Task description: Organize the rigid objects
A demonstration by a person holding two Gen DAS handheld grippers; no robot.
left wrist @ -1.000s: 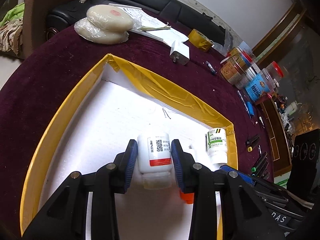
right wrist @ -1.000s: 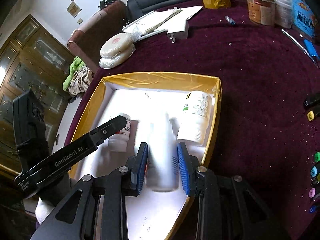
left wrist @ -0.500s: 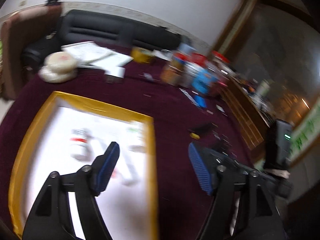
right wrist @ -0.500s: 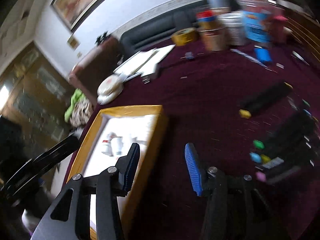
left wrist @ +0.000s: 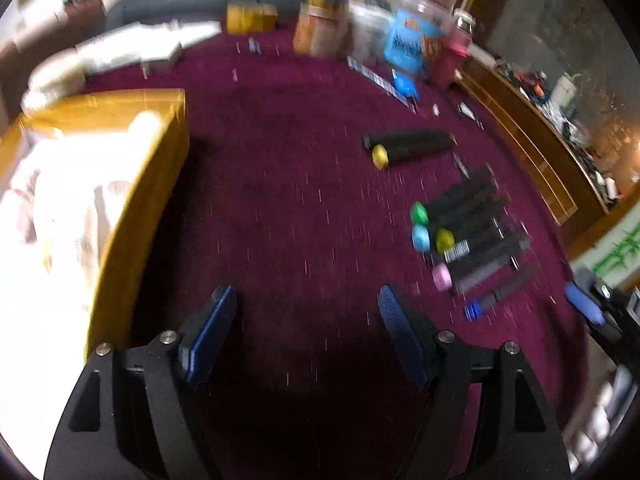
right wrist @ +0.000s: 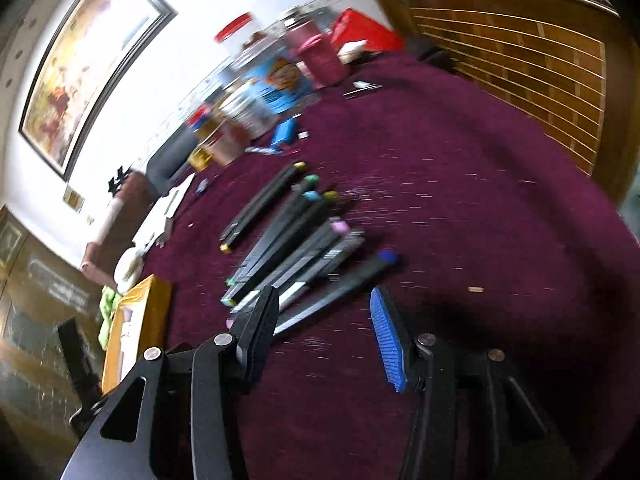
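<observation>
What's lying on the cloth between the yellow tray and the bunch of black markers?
Nothing: in the left wrist view, only bare maroon cloth separates the yellow tray from the black markers.

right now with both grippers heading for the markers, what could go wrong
1. The markers lie packed side by side, touching. The right gripper, open and empty, could nudge neighbours or pinch two at once.
2. They are round, so a bumped one may roll across the cloth.
3. Both views are blurred, so aim at one marker may be off.

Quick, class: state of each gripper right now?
Left gripper: open, holding nothing.
Right gripper: open, holding nothing.
</observation>
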